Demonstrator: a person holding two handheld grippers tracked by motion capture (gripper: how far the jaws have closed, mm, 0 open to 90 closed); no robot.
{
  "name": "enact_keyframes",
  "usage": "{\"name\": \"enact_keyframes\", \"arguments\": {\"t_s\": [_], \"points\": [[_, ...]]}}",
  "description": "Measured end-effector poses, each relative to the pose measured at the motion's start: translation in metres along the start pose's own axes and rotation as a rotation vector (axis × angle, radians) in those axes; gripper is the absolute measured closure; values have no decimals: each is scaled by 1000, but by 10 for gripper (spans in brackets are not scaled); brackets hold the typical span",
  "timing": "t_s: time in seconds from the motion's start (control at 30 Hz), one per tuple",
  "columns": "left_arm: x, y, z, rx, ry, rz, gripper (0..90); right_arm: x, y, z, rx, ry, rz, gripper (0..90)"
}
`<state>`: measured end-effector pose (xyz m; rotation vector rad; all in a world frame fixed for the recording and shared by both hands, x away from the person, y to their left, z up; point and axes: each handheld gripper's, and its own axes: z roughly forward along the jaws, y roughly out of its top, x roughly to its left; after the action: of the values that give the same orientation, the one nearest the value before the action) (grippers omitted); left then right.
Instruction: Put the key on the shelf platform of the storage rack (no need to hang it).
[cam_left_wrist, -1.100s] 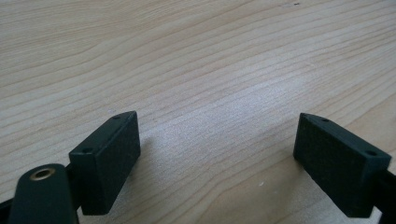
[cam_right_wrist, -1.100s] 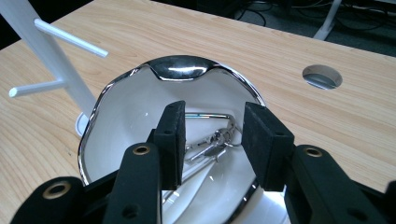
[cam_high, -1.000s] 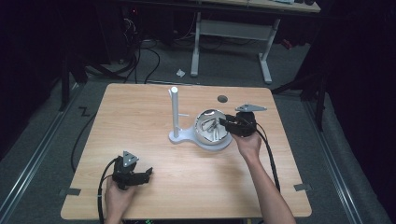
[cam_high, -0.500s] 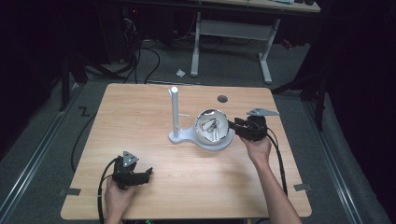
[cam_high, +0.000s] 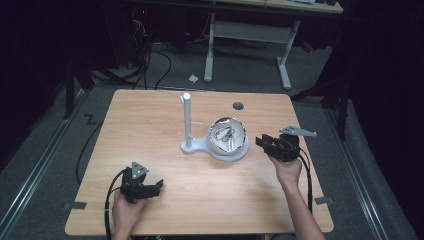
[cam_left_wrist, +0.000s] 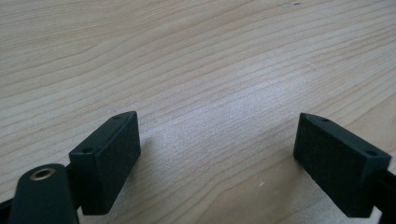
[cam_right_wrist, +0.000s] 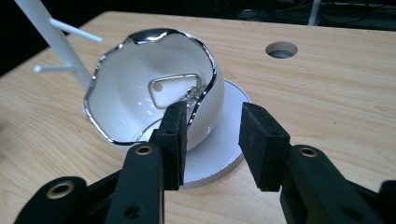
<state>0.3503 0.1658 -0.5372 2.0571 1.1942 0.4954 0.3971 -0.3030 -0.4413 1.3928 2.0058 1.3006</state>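
A: High view first: where does the bowl (cam_high: 228, 136) sit?

B: On the round base of a white stand (cam_high: 187, 125) near the middle of the table (cam_high: 150, 115). Its post rises just left of the bowl, which has something small and metallic inside; I can't tell what.

A: And the tools?

B: The right gripper (cam_high: 267, 145) is just to the right of the bowl, jaws pointing left at it, apart from it. In the right gripper view its jaws (cam_right_wrist: 212, 140) stand partly spread with nothing between them, and the bowl (cam_right_wrist: 149, 88) lies straight ahead, tilted so its mouth faces the camera, its silvery rim nearest the left-hand jaw.

A: The left one?

B: The left gripper (cam_high: 150, 189) rests well apart, near the front left edge. In the left gripper view its jaws (cam_left_wrist: 215, 154) are spread wide over bare wood, holding nothing.

A: So which hand is nearer?

B: The right, clearly. I'd judge any reach for the bowl falls to it: a short push leftward.
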Motion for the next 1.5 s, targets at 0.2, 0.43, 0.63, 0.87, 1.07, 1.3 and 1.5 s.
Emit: {"name": "enact_keyframes", "arguments": {"t_s": [0.2, 0.43, 0.63, 0.87, 1.07, 1.3, 1.5], "points": [[0, 0, 0, 0, 0, 0, 150, -2, -10, -15, -18, 2, 19, 615], [0, 0, 0, 0, 0, 1, 151, -7, -23, -24, -22, -3, 48, 614], [0, 0, 0, 0, 1, 0, 151, -8, -32, -29, -21, -5, 46, 612], [0, 0, 0, 0, 2, 0, 152, -4, -39, -34, -18, -7, 34, 599], [0, 0, 0, 0, 2, -1, 152, 5, -49, -37, -5, 3, 6, 587], [0, 0, 0, 0, 2, -1, 152, 16, -60, -37, 24, 17, -13, 583], [0, 0, 0, 0, 2, -1, 152, 26, -67, -33, 39, 35, -37, 576]]}}
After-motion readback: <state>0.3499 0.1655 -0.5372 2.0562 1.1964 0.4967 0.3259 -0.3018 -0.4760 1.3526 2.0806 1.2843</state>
